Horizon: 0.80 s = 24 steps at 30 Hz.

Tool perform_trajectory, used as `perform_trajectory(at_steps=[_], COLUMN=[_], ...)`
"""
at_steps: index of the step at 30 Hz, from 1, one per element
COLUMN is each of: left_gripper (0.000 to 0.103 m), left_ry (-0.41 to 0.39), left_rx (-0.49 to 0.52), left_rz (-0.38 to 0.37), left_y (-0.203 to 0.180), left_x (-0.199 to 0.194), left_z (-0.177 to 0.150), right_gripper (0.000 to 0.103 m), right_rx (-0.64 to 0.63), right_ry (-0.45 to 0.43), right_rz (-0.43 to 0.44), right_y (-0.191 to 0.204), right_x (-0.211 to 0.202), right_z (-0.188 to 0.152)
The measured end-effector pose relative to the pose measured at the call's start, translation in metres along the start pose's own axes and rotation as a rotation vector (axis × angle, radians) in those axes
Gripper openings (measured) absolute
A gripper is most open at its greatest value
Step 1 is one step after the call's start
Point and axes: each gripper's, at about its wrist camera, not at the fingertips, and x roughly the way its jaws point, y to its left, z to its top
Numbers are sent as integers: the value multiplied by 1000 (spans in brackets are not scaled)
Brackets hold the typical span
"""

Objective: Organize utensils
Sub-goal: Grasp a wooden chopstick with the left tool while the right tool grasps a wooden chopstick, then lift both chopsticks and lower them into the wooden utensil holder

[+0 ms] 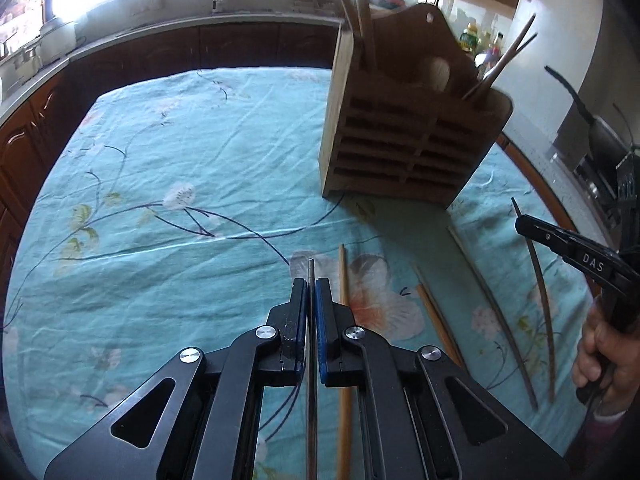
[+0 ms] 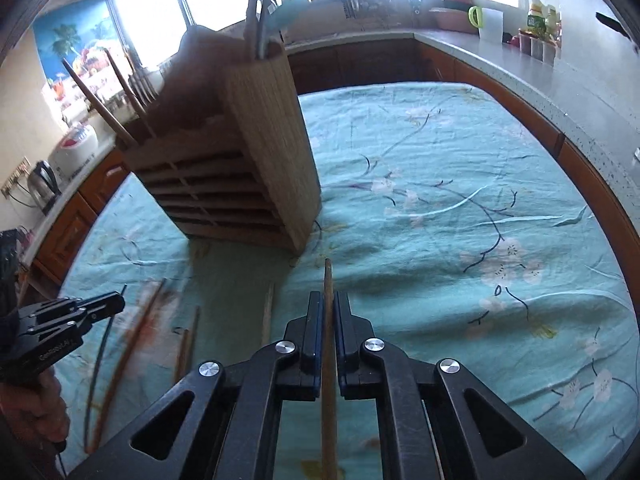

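A wooden slatted utensil holder (image 1: 408, 120) stands on the teal flowered cloth and shows in the right wrist view (image 2: 236, 160) too, with chopsticks and utensils in its top slots. My left gripper (image 1: 311, 292) is shut on a thin dark metal chopstick (image 1: 311, 272). My right gripper (image 2: 328, 304) is shut on a brown wooden chopstick (image 2: 328, 280) and appears at the right edge of the left wrist view (image 1: 520, 224). Several loose chopsticks (image 1: 344, 300) lie on the cloth between the grippers and in front of the holder (image 2: 136, 344).
The table cloth (image 1: 180, 184) is bordered by dark wood kitchen cabinets and a grey counter (image 2: 540, 68). A kettle (image 2: 44, 180) and rice cooker stand on the left counter. A pan (image 1: 600, 136) sits at the right.
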Motion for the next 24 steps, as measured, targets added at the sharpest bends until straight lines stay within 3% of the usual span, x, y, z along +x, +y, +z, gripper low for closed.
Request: perform_trajectory(at_steps=[15, 24], left_gripper=[3, 3], left_ry=[-212, -284], left_rx=[-76, -101], left_rz=[-59, -90], left_y=[13, 18], left_x=[-103, -133], left_z=[11, 20], right_gripper=[5, 5], right_rx=[-4, -3], right_ry=[-225, -318], right_rz=[74, 86], right_y=[23, 28], right_x=[-102, -135], right_z=[15, 26])
